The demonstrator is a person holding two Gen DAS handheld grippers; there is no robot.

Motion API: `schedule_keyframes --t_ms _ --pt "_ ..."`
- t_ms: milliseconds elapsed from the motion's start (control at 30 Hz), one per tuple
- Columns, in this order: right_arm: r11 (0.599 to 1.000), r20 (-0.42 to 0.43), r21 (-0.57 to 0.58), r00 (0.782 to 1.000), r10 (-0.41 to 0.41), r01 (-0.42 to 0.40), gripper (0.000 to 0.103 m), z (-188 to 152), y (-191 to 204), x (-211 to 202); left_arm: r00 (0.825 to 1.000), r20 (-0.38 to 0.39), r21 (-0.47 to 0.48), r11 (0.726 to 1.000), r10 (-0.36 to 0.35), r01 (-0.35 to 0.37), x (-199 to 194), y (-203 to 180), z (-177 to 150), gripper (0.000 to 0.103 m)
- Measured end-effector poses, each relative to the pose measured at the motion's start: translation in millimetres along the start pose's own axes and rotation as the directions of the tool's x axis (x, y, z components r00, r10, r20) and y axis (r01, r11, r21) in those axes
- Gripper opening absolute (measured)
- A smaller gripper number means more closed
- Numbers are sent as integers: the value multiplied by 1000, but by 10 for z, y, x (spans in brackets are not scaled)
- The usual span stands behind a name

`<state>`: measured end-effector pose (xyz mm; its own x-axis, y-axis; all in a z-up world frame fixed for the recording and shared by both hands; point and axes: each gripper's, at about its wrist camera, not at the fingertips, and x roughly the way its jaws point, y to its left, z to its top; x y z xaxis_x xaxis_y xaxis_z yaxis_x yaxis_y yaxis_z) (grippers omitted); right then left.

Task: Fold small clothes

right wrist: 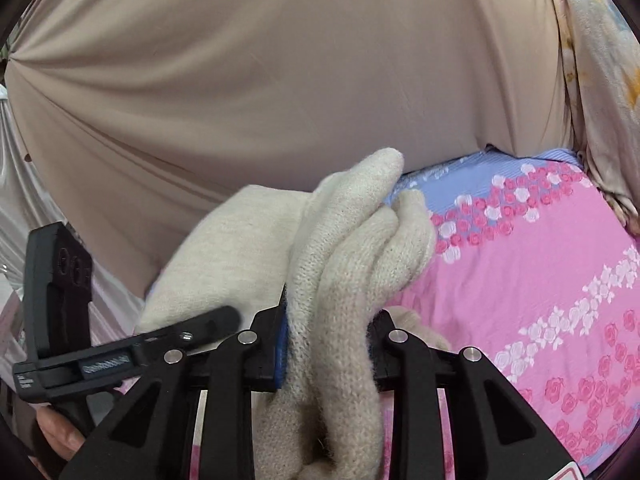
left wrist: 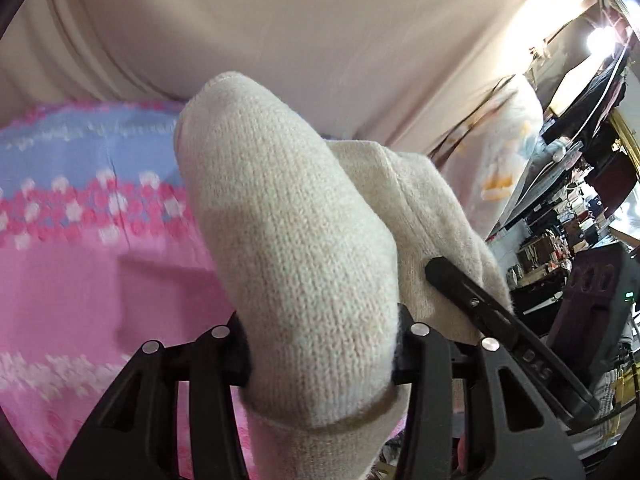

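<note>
A cream knitted garment (left wrist: 292, 248), small and soft like a glove or sock, is held up above the bed. My left gripper (left wrist: 320, 356) is shut on its thick end. My right gripper (right wrist: 328, 344) is shut on the other end of the cream knit (right wrist: 360, 240), where narrow finger-like parts stick up. The two grippers are close together: the right one's finger (left wrist: 480, 312) shows in the left wrist view, and the left one (right wrist: 80, 340) shows at the lower left of the right wrist view.
A pink and blue flowered bedsheet (right wrist: 540, 280) lies below, also in the left wrist view (left wrist: 100, 240). A beige cloth (right wrist: 280, 80) hangs behind. A floral fabric (left wrist: 500, 152) and cluttered shelves (left wrist: 568, 240) stand at the right.
</note>
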<state>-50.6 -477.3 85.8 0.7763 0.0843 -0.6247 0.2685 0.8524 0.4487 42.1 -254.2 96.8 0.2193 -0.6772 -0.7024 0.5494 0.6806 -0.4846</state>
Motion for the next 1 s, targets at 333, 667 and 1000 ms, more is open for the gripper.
schedule_keyframes --t_ms 333,667,1000 --pt "968 -430 250 894 123 -13 35 -1231 -817 1798 977 -213 -386 917 23 -105 924 1746 -894 45" --pt "1000 -364 -20 931 -29 23 81 -1221 -725 1704 990 -138 -432 896 40 -97 911 2168 -1634 68" --pt "960 -404 271 897 182 -73 34 -1324 -887 1853 987 -163 -425 903 -9 -62 903 2036 -1567 50"
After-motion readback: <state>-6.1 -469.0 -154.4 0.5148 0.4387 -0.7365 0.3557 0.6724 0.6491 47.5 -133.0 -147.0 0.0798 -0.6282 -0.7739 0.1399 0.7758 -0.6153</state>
